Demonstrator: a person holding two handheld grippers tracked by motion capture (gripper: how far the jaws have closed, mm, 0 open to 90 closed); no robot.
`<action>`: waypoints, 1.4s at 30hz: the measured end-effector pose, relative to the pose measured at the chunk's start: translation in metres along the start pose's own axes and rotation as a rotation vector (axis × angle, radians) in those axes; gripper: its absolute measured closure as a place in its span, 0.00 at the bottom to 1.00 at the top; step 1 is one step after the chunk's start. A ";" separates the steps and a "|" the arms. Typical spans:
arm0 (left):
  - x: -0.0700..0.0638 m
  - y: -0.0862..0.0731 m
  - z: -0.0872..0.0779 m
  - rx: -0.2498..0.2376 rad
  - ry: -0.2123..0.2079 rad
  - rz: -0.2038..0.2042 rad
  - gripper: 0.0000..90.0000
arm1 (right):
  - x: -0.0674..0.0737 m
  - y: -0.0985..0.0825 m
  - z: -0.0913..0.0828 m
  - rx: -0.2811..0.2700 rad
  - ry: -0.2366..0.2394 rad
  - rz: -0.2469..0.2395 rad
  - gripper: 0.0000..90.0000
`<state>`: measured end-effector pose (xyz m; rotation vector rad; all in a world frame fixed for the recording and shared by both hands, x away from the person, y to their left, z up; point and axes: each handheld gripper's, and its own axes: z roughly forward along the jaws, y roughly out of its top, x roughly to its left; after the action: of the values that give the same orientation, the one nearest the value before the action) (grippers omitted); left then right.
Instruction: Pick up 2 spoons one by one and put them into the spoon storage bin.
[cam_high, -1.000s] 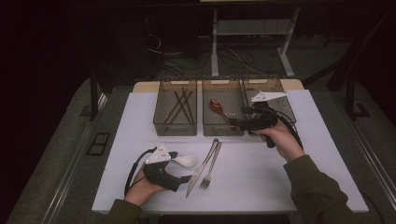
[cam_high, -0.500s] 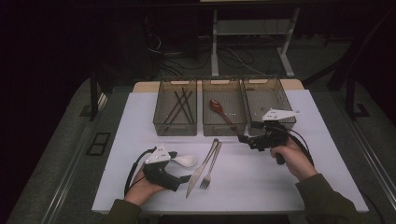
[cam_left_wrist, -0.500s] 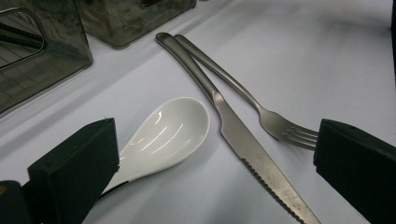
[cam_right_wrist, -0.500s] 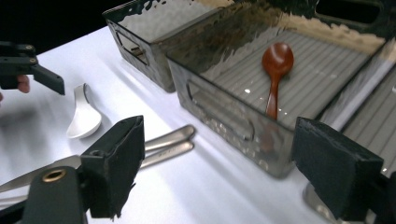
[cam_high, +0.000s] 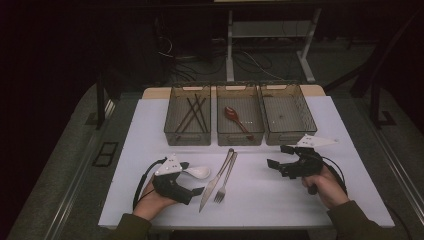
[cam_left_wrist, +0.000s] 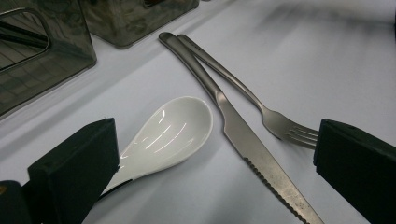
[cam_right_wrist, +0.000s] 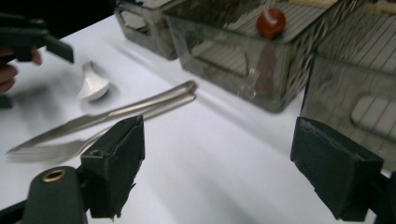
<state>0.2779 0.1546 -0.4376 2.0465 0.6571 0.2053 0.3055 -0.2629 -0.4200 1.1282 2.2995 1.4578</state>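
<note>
A person is sitting at a white table (cam_high: 150, 130), working a hand-held gripper in each hand to sort cutlery, it appears, into three dark mesh bins lined up along the far edge. The left bin (cam_high: 188, 121) is holding dark chopsticks (cam_high: 192, 112), the middle bin (cam_high: 240, 121) is holding a red spoon (cam_high: 236, 117), and the right bin (cam_high: 288, 120) is lying bare, which suggests each kind of utensil is being given its own compartment. In front of the bins, a steel knife (cam_high: 216, 180) and a fork (cam_high: 225, 177) are lying side by side, handles touching near the middle bin and tips pointing back towards the person, well placed for a pickup from either side. The right gripper (cam_high: 280, 156) is hovering low over the table just right of the pair, its jaws having just been opening and now standing wide with nothing between them, seemingly lining up on the knife and fork. The left gripper (cam_high: 192, 179) is resting on the table with its jaws spread and not pressing on anything; a white ceramic spoon (cam_left_wrist: 163, 135) is lying bowl-up by one jaw, just beside the knife blade, its handle hidden behind that jaw, probably waiting its turn while the other hand is working.
</note>
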 end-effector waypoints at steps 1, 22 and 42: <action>0.000 0.000 0.000 -0.001 0.000 0.000 0.00 | 0.000 -0.004 -0.003 -0.001 0.005 0.003 0.19; 0.017 0.012 -0.008 0.016 0.024 0.004 0.04 | 0.001 -0.050 -0.039 0.027 -0.014 -0.029 0.19; 0.050 0.036 0.023 0.092 -0.085 -0.018 0.34 | 0.003 -0.049 -0.036 0.049 -0.008 -0.050 0.19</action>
<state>0.3421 0.1491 -0.4254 2.1239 0.6422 0.0780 0.2602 -0.2970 -0.4429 1.0794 2.3531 1.3838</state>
